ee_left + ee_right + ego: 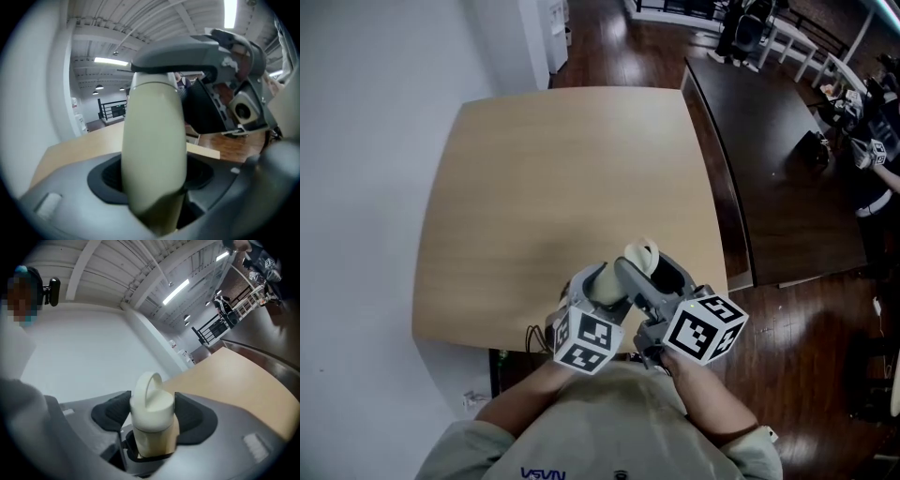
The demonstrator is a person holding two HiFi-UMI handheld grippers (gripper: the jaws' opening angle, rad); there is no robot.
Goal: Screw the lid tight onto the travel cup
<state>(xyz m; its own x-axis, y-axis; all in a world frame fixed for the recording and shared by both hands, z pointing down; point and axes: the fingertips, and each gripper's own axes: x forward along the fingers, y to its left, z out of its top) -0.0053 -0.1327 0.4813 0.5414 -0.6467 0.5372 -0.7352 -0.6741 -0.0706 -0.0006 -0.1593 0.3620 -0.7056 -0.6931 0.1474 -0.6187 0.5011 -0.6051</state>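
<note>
Two grippers meet over the near edge of the tan table [562, 169], close to its near right corner, and both are clamped on the same thing. My left gripper [152, 185] has its jaws wide and pressed against the body of the cream travel cup [152, 140], which fills the gap between the dark pads. My right gripper [151, 416] is closed on the lid [152, 404], a pad touching each side of it, and the lid's loop handle [149, 383] stands up between the jaws. The lid sits on the cup's mouth. I cannot tell how far it is threaded on. From the head view the cup is tilted, with the lid end pointing toward the table's far right.

Past the grippers the tabletop is pale wood with rounded corners, and it runs out flat to its far edge, so there is room ahead and toward the table's left. A white wall [366, 141] runs just beside the table's left edge. On the table's right side a dark table [769, 169] stands just beside it, with only a narrow strip between them. Reddish wood floor [806, 319] shows off the near right corner. Beyond the table's far edge the right gripper view shows a black railing [220, 326] and a ribbed ceiling with strip lights [176, 291].
</note>
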